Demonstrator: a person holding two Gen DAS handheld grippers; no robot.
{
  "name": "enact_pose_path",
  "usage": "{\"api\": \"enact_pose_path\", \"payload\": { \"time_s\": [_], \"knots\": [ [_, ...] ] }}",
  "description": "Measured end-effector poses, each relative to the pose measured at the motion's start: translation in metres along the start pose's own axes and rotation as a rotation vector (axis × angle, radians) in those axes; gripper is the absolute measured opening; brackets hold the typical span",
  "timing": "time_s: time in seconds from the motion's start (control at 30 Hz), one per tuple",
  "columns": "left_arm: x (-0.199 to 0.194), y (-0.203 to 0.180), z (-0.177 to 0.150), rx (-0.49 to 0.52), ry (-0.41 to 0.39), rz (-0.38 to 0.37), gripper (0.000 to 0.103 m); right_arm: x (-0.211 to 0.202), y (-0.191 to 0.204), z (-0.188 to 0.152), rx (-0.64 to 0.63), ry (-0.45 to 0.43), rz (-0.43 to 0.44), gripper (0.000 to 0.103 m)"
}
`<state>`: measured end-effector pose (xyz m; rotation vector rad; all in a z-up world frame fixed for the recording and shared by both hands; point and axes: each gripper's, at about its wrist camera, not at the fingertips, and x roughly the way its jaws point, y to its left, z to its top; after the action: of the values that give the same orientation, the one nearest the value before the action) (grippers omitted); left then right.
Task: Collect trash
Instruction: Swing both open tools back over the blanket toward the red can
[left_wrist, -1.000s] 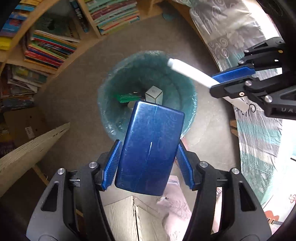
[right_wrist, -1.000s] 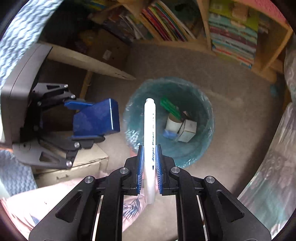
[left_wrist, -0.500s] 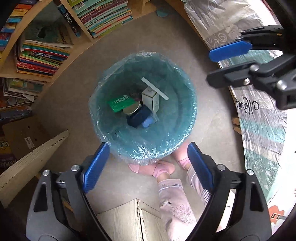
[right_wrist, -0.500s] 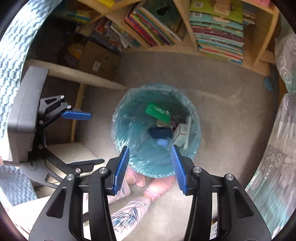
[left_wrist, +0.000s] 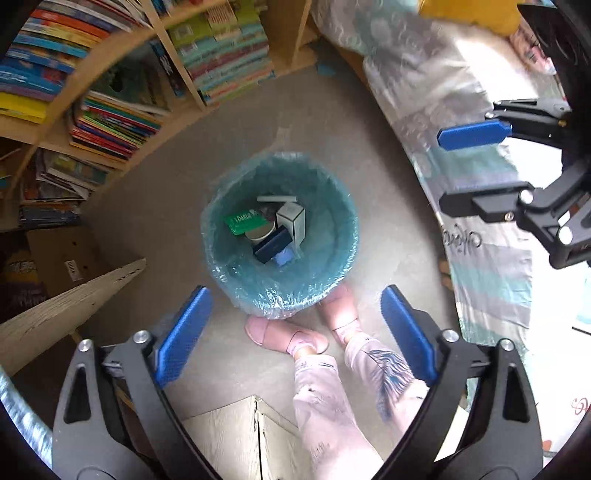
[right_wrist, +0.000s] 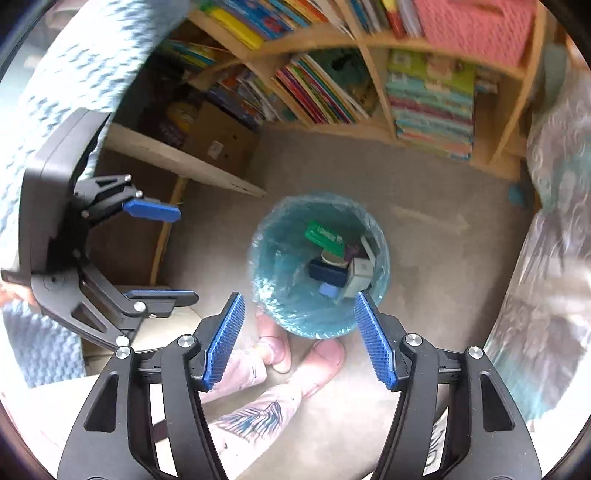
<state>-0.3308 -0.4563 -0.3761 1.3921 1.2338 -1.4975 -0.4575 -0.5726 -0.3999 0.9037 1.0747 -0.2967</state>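
Observation:
A teal trash bin (left_wrist: 221, 258) lined with clear plastic stands on the floor below both grippers; it also shows in the right wrist view (right_wrist: 273, 306). Inside lie a dark blue box (left_wrist: 271, 243), a green packet (left_wrist: 243, 221), a white carton (left_wrist: 291, 221) and a white marker (left_wrist: 277, 199). My left gripper (left_wrist: 293, 332) is open and empty, high above the bin's near rim. My right gripper (right_wrist: 299, 339) is open and empty too. Each gripper shows in the other's view, the right one (left_wrist: 476, 166) at right, the left one (right_wrist: 159, 254) at left.
Wooden bookshelves (left_wrist: 110, 92) full of books line the far side. A pale wooden board (left_wrist: 62, 314) and a cardboard box (left_wrist: 66, 258) sit left. A patterned bed cover (left_wrist: 480, 221) runs along the right. The person's pink slippers (left_wrist: 288, 336) stand against the bin.
A second ago my left gripper held the blue box and my right held the white marker. Both opened and the items dropped into the bin. Both grippers have since risen.

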Motion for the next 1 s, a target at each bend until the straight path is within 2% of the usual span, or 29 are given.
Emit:
{"api": "enact_pose_path", "payload": {
  "time_s": [0.07, 0.2, 0.43, 0.6, 0.7, 0.77, 1.0],
  "knots": [
    [-0.025, -0.002, -0.003, 0.001, -0.013, 0.015, 0.094, -0.016, 0.010, 0.003, -0.027, -0.014, -0.014, 0.070],
    [-0.086, -0.004, -0.013, 0.003, -0.080, 0.072, 0.096, -0.061, 0.039, 0.013, -0.076, -0.052, -0.018, 0.075],
    [-0.196, 0.013, -0.041, -0.085, -0.198, 0.114, 0.096, -0.127, 0.092, 0.038, -0.174, -0.115, -0.039, 0.086],
    [-0.267, 0.036, -0.081, -0.191, -0.279, 0.138, 0.096, -0.165, 0.136, 0.068, -0.255, -0.145, -0.028, 0.088],
    [-0.300, 0.053, -0.104, -0.259, -0.319, 0.186, 0.096, -0.180, 0.166, 0.084, -0.312, -0.168, -0.032, 0.088],
    [-0.316, 0.063, -0.119, -0.317, -0.339, 0.222, 0.096, -0.184, 0.183, 0.094, -0.342, -0.176, -0.015, 0.088],
    [-0.359, 0.108, -0.186, -0.548, -0.403, 0.261, 0.096, -0.187, 0.264, 0.134, -0.524, -0.132, 0.047, 0.088]
  ]
}}
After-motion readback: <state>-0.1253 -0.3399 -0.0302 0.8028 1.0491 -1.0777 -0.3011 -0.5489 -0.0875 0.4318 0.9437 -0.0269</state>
